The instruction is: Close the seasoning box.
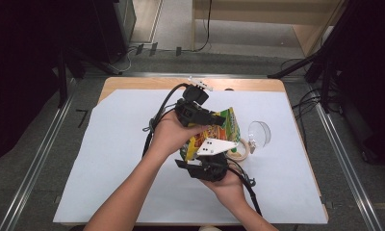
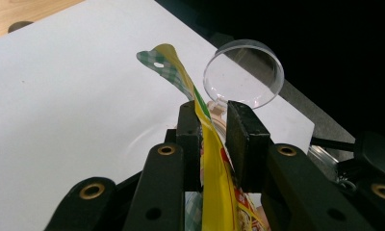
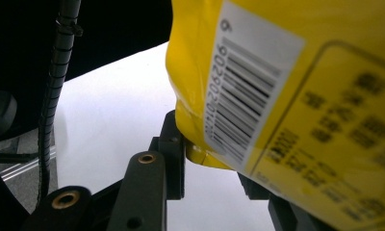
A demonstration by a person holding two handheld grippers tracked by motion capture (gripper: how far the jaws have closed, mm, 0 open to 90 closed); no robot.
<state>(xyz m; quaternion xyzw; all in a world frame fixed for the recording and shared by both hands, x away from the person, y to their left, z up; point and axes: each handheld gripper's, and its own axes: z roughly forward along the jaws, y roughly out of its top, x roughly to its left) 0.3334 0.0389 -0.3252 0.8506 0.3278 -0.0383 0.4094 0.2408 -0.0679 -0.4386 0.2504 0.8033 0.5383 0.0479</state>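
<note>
Above the middle of the white sheet (image 1: 133,159), a snack bag (image 1: 214,134) hangs between both grippers. The left gripper (image 1: 214,118) clamps its upper edge from ten o'clock; the right gripper (image 1: 207,163) grips its lower corner from six o'clock. The bag's long axis runs from seven toward one o'clock. It is yellow with green checks, red print and a barcode label (image 3: 248,86). A clear dish (image 1: 259,133) sits at three o'clock.

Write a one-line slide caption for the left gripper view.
Left gripper pinching the top edge of a yellow snack bag above white paper, clear round dish beyond.
</note>
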